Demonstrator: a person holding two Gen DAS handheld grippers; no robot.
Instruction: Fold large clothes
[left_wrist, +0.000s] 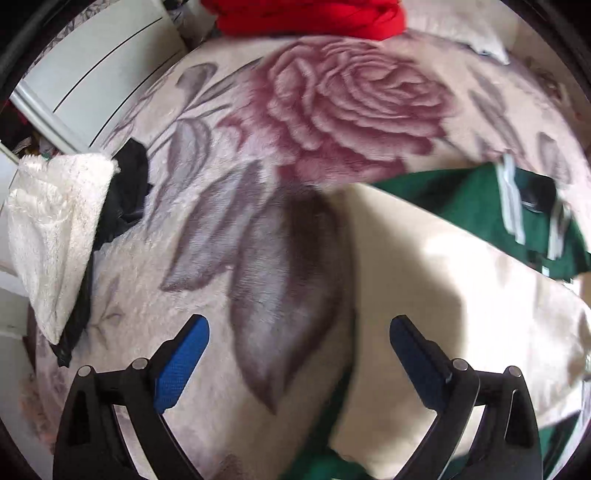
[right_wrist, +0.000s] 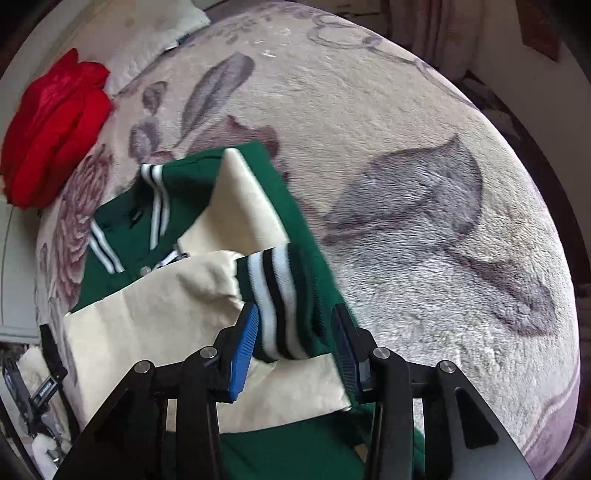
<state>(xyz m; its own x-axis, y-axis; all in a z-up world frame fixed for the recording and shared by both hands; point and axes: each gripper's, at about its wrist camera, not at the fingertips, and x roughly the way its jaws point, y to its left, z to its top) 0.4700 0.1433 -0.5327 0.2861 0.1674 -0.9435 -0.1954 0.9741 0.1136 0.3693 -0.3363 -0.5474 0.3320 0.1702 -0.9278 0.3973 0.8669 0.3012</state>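
Right gripper (right_wrist: 293, 345): jaws part open, straddling the jacket (right_wrist: 199, 192) cuff (right_wrist: 280, 295). The striped cuff sits between the blue pads (right_wrist: 242, 356); contact with either pad can't be confirmed, so clamped or not is unclear. The cuff ends a cream sleeve (right_wrist: 155, 306) folded across the green body. A second cream sleeve lies beyond the cuff, and the striped collar (right_wrist: 155, 206) is farther out, on the far-left side of the jacket.

Left gripper (left_wrist: 299, 362): jaws wide apart, holding nothing, over the jacket's near-left edge. A cream sleeve (left_wrist: 443, 314) sits under and just beyond its right finger; the left finger is over bare blanket (left_wrist: 332, 99).

The jacket lies flat on the rose-print blanket. Red garment (right_wrist: 55, 129) is beyond the jacket's collar, apart from it. White towel (left_wrist: 51, 236) on a black cloth (left_wrist: 125, 192) is well left of the jacket, at the blanket's edge.
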